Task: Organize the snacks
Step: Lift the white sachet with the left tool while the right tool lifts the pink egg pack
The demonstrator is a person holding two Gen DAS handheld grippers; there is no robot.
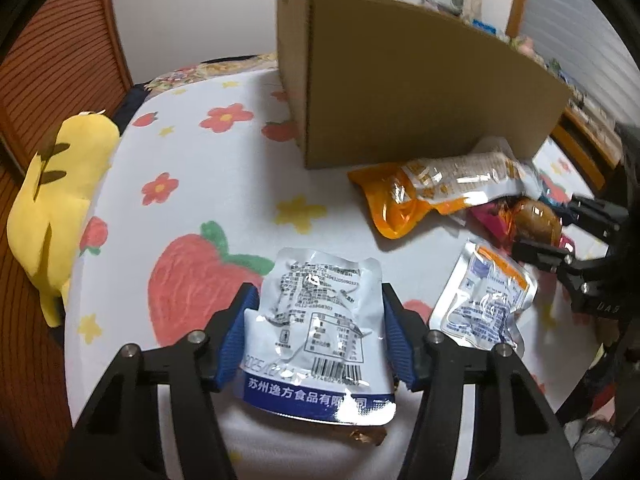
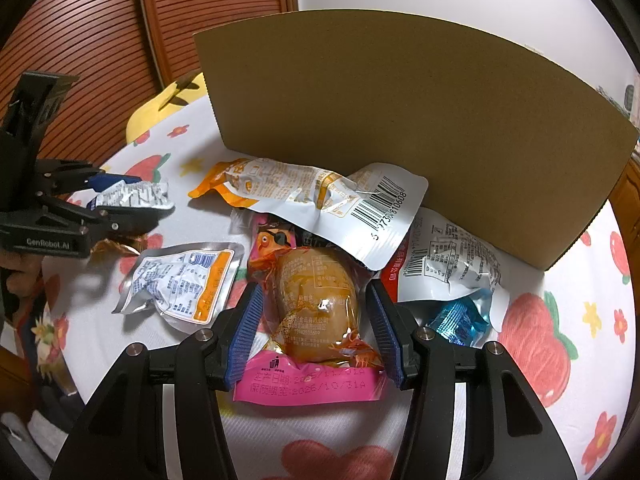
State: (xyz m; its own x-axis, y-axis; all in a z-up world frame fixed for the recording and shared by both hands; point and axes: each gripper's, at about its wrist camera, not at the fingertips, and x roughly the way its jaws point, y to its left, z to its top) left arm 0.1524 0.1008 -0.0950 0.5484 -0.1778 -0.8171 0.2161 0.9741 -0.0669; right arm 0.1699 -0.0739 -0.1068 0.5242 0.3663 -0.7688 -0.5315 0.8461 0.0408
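A silver pouch (image 1: pixel 320 340) with a blue band lies between the blue pads of my left gripper (image 1: pixel 320 296), and both pads press its side edges. From the right wrist view, the same pouch (image 2: pixel 132 198) sits clamped in the left gripper (image 2: pixel 148 198). My right gripper (image 2: pixel 314 288) is closed around a clear packet with a brown egg (image 2: pixel 316 300), its pads against the wrapper's edges. That packet rests on a pink packet (image 2: pixel 304 388). A tall cardboard box (image 1: pixel 420 80) stands behind the snacks.
An orange-white pouch (image 2: pixel 312 192), a small silver-orange pouch (image 2: pixel 184 284), a white-red pouch (image 2: pixel 448 264) and a blue candy (image 2: pixel 456 322) lie on the strawberry-print cloth (image 1: pixel 180 200). A brown wrapper (image 1: pixel 366 436) lies under the left gripper. A yellow plush (image 1: pixel 60 200) is at the left edge.
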